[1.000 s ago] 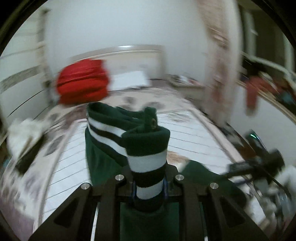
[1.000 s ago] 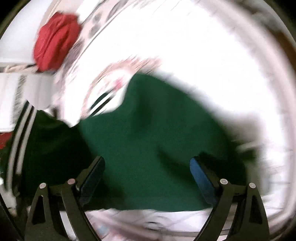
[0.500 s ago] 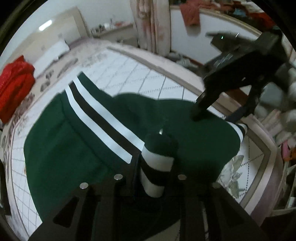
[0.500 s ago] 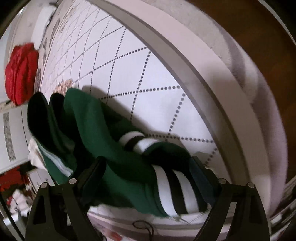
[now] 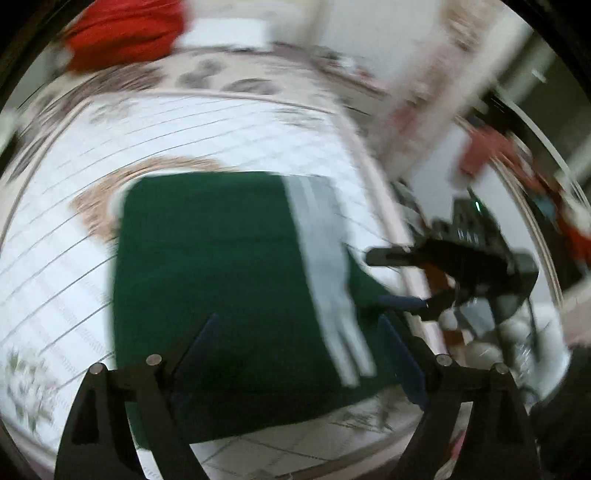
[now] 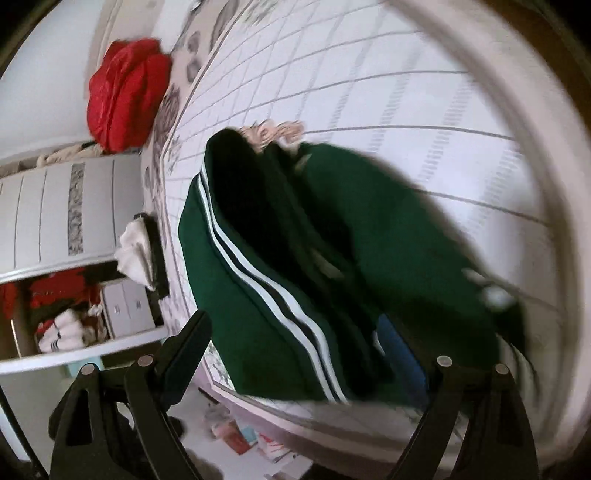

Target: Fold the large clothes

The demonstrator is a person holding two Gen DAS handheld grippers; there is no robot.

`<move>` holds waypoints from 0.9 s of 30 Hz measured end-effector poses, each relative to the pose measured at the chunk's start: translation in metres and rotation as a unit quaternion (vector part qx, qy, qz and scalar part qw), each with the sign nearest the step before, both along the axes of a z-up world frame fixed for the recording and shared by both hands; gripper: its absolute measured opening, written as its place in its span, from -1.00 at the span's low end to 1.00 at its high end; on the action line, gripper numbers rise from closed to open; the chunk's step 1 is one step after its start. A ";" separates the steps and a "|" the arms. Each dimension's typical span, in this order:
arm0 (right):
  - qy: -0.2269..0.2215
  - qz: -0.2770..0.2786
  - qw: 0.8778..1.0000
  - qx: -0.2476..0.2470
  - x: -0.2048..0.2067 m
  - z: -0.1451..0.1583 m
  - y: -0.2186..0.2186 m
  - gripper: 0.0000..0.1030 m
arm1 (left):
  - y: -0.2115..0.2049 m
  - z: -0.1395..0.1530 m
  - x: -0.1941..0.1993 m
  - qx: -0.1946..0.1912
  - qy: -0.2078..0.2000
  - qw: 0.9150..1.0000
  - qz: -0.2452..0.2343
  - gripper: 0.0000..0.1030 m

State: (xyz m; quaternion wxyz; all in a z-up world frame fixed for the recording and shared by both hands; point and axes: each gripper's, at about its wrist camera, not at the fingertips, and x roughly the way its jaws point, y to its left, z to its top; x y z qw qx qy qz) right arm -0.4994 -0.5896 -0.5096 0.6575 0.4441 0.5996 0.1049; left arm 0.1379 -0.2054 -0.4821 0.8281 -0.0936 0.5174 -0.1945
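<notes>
A dark green garment with white and black stripes (image 5: 221, 266) lies folded in a rough rectangle on the white quilted bed (image 5: 110, 140). My left gripper (image 5: 295, 339) is open and empty just above its near edge. In the right wrist view the same garment (image 6: 369, 240) lies in layered folds near the bed's edge. My right gripper (image 6: 291, 343) is open and empty over it, and it shows in the left wrist view (image 5: 399, 277) at the garment's right side. Both views are blurred.
A red bundle (image 6: 125, 92) lies at the head of the bed, also in the left wrist view (image 5: 122, 33). A white wardrobe and an open drawer with clothes (image 6: 66, 325) stand beside the bed. The bed's edge (image 6: 332, 417) is close under my right gripper.
My left gripper has let go of the striped cuff and opened. The garment now lies flat in a folded rectangle. Both grippers have pulled back and tilted.
</notes>
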 end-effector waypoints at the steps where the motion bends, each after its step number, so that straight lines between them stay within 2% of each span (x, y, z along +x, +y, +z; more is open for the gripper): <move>1: 0.003 0.007 1.000 0.003 0.010 -0.010 0.006 0.80 | 0.014 -0.006 0.002 0.011 0.002 1.000 0.020 0.70; 4: 0.014 0.034 0.999 0.007 0.042 -0.045 0.029 0.79 | 0.046 -0.028 0.015 0.075 0.016 0.994 0.073 0.70; 6: 0.017 0.027 0.999 0.011 0.049 -0.052 0.039 0.12 | 0.062 -0.039 0.017 0.109 0.025 0.989 0.095 0.70; 7: 0.018 0.029 0.999 0.000 0.051 -0.048 0.045 -0.80 | 0.069 -0.042 0.017 0.121 0.029 0.987 0.103 0.70; 9: 0.006 0.003 1.000 0.015 0.052 -0.033 0.054 -0.85 | 0.078 -0.042 0.013 0.130 0.028 0.985 0.113 0.70; 10: -0.006 -0.024 0.998 0.053 0.039 -0.015 0.051 -0.86 | 0.079 -0.040 0.010 0.127 0.028 0.985 0.112 0.70; 12: -0.011 -0.042 0.995 0.092 0.023 -0.001 0.053 -0.86 | 0.074 -0.037 0.006 0.120 0.022 0.987 0.102 0.70; 13: 0.006 -0.043 0.995 0.092 0.012 -0.002 0.050 -0.85 | 0.068 -0.034 0.003 0.118 0.017 0.989 0.088 0.70; 15: 0.036 -0.045 0.998 0.038 -0.002 -0.011 0.041 -0.66 | 0.045 -0.030 -0.008 0.136 0.007 0.990 0.035 0.70; 16: 0.056 -0.047 0.997 -0.002 -0.012 -0.017 0.031 -0.55 | 0.034 -0.030 -0.005 0.147 0.001 0.989 0.010 0.70; 17: 0.080 -0.045 0.996 -0.022 -0.022 -0.023 0.023 -0.52 | 0.017 -0.030 -0.012 0.160 -0.008 0.987 -0.029 0.70; 18: 0.092 -0.045 0.994 -0.021 -0.031 -0.026 0.016 -0.48 | -0.005 -0.030 -0.022 0.186 -0.022 0.980 -0.069 0.70; 19: 0.099 -0.051 0.994 -0.013 -0.042 -0.028 0.009 -0.27 | -0.026 -0.032 -0.032 0.212 -0.039 0.971 -0.103 0.70; 20: 0.102 -0.057 0.993 -0.013 -0.053 -0.027 0.004 0.09 | -0.047 -0.036 -0.044 0.230 -0.053 0.961 -0.140 0.70; 21: 0.105 -0.061 0.992 -0.027 -0.067 -0.024 -0.002 0.25 | -0.064 -0.041 -0.053 0.248 -0.062 0.952 -0.168 0.70; 22: 0.105 -0.064 0.992 -0.039 -0.079 -0.021 -0.008 0.31 | -0.079 -0.048 -0.059 0.267 -0.073 0.941 -0.192 0.70; 23: 0.103 -0.063 0.992 -0.045 -0.093 -0.015 -0.012 0.31 | -0.099 -0.058 -0.071 0.291 -0.088 0.926 -0.224 0.70; 24: 0.103 -0.062 0.991 -0.052 -0.101 -0.012 -0.013 0.31 | -0.111 -0.063 -0.078 0.303 -0.098 0.916 -0.244 0.70; 25: 0.104 -0.060 0.990 -0.071 -0.108 -0.009 -0.014 0.31 | -0.125 -0.071 -0.087 0.321 -0.116 0.902 -0.264 0.70; 27: 0.103 -0.056 0.987 -0.112 -0.125 -0.004 -0.022 0.31 | -0.142 -0.084 -0.097 0.344 -0.136 0.883 -0.289 0.70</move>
